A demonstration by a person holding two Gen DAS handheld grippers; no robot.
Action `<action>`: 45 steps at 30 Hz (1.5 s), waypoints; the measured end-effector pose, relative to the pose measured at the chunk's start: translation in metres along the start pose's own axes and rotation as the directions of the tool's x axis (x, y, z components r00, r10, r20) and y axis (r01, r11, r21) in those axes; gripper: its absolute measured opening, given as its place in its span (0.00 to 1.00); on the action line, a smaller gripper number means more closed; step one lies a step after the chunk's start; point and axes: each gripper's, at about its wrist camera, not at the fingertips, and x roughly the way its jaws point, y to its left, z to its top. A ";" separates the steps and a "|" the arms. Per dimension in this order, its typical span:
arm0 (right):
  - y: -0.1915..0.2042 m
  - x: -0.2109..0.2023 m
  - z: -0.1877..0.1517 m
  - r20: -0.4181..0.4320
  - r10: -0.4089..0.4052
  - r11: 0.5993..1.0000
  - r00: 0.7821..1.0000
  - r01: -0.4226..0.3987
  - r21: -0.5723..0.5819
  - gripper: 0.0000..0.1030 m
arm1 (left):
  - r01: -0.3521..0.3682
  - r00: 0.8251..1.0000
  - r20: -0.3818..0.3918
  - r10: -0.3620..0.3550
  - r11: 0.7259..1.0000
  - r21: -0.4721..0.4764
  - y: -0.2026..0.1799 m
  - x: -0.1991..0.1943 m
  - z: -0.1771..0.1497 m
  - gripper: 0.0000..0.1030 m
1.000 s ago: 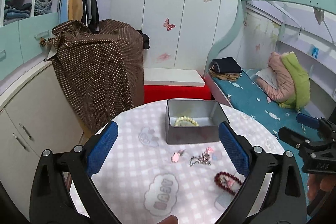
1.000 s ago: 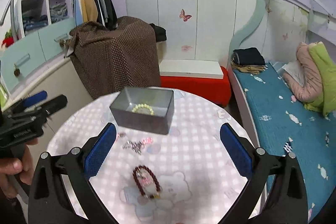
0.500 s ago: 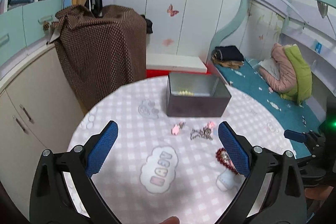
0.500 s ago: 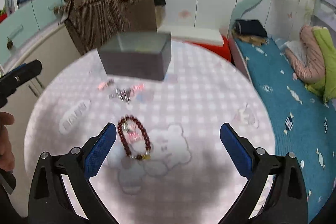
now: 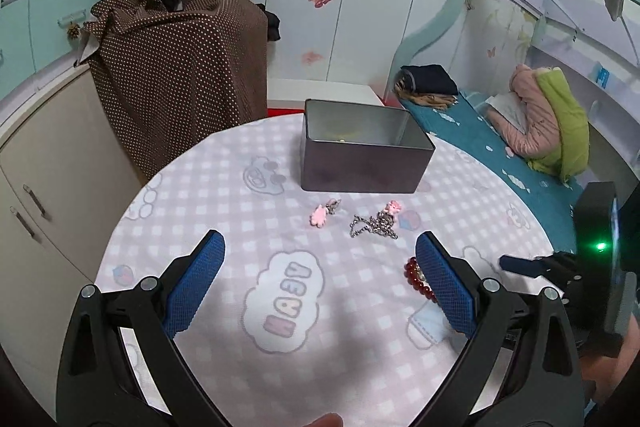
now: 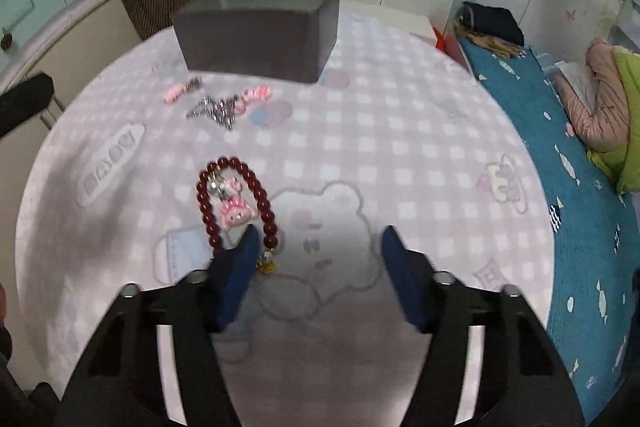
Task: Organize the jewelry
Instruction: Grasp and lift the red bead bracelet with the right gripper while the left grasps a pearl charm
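Bracelet (image 6: 234, 203) before chain (image 6: 212, 110); tin (image 6: 260, 31) behind.

The left wrist view looks forward between its own tool's (image 5: 320, 263) two blue fingers from above the near edge of the round tabletop (image 5: 224, 187), facing the grey tin box (image 5: 364, 163) and the wardrobe wall behind it. The right wrist view sits lower and closer to the tabletop (image 6: 400, 131), angled down, with the red bead bracelet (image 6: 236, 203) just ahead of its tool (image 6: 316, 239). Both views share the box (image 6: 260, 31), the bracelet (image 5: 416, 279), the silver chain (image 5: 372, 227) (image 6: 212, 109) and the bed (image 5: 460, 131) (image 6: 560, 131) on the right. The right tool (image 5: 520, 263) shows at the left view's right edge.
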 end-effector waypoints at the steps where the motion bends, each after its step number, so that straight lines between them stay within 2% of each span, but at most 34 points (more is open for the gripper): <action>1: 0.001 0.002 -0.001 -0.004 0.006 1.000 1.000 -0.006 -0.002 0.46 | 0.000 1.000 -0.003 0.000 1.000 0.002 0.000 0.001 -0.001 0.93; 3: 0.003 0.004 0.000 -0.008 0.015 1.000 1.000 -0.015 -0.006 0.38 | 0.002 1.000 -0.008 -0.002 1.000 0.005 -0.001 0.003 -0.001 0.93; 5: 0.007 0.003 0.001 -0.008 0.031 0.999 0.999 -0.031 -0.027 0.25 | 0.004 1.000 -0.015 -0.004 1.000 0.004 -0.001 0.006 -0.002 0.93; 6: 0.009 0.002 0.001 -0.009 0.034 0.999 0.999 -0.035 -0.041 0.10 | 0.005 1.000 -0.022 -0.005 1.000 0.005 -0.001 0.008 -0.003 0.93; 7: 0.011 0.003 0.002 -0.012 0.033 0.998 0.999 -0.033 -0.047 0.07 | 0.006 1.000 -0.026 -0.006 1.000 0.005 0.000 0.009 -0.004 0.93; 10: 0.010 0.002 0.003 -0.011 0.066 0.997 0.998 -0.067 -0.034 0.06 | 0.012 0.999 -0.042 -0.012 1.000 0.011 -0.002 0.014 -0.006 0.93; 17: 0.000 -0.021 0.015 0.073 0.125 0.992 0.989 -0.127 0.014 0.06 | 0.026 0.997 -0.073 -0.024 0.999 0.032 -0.010 0.025 -0.011 0.93; 21: -0.007 -0.035 0.026 0.133 0.194 0.979 0.972 -0.201 0.041 0.06 | 0.046 0.994 -0.101 -0.040 0.997 0.057 -0.019 0.036 -0.015 0.93; 28: -0.019 -0.052 0.040 0.208 0.243 0.962 0.947 -0.263 0.074 0.06 | 0.087 0.986 -0.154 -0.070 0.990 0.110 -0.041 0.058 -0.025 0.93; 38: -0.038 -0.052 0.035 0.212 0.208 0.966 0.955 -0.235 0.109 0.06 | 0.179 0.969 -0.199 -0.145 0.970 0.162 -0.078 0.087 -0.025 0.93; 45: -0.052 -0.053 0.036 0.227 0.183 0.967 0.957 -0.217 0.134 0.06 | 0.185 0.964 -0.225 -0.143 0.966 0.178 -0.099 0.114 -0.020 0.93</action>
